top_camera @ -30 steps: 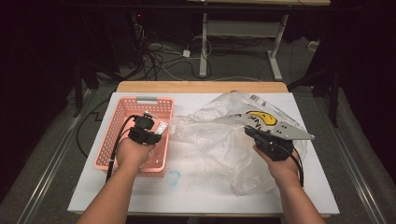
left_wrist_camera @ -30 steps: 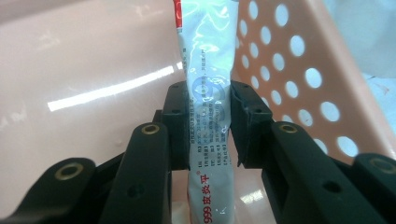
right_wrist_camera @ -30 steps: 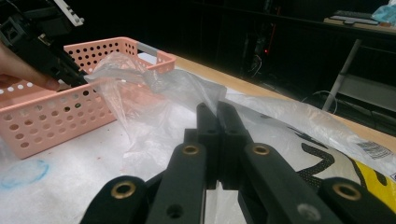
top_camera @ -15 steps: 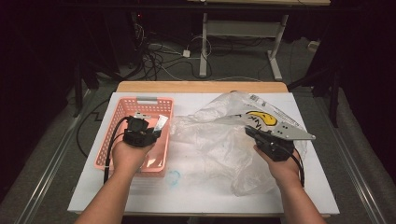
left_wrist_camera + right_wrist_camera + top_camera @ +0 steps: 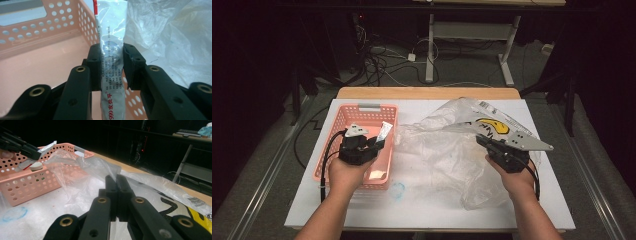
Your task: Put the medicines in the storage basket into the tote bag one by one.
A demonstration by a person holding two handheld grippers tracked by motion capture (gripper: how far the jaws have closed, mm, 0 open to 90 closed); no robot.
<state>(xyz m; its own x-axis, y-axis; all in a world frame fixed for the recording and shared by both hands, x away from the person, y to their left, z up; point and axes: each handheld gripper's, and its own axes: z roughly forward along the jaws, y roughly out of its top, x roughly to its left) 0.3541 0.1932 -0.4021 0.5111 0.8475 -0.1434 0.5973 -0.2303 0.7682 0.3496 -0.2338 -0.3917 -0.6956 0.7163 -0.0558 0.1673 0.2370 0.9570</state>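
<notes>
Left hand-held gripper (image 5: 111,65) clamps one tube (image 5: 111,50) above one basket (image 5: 37,72); right hand-held gripper (image 5: 116,180) pinches one bag (image 5: 82,182).

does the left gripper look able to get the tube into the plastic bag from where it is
Probably yes. The left gripper holds the tube above the pink basket, right beside the plastic bag, and the right gripper is pinching the bag's film. Nothing stands between them, though whether the bag's mouth is open cannot be told.

Blue scribble (image 5: 398,190) on the white tabletop (image 5: 432,210)
</notes>
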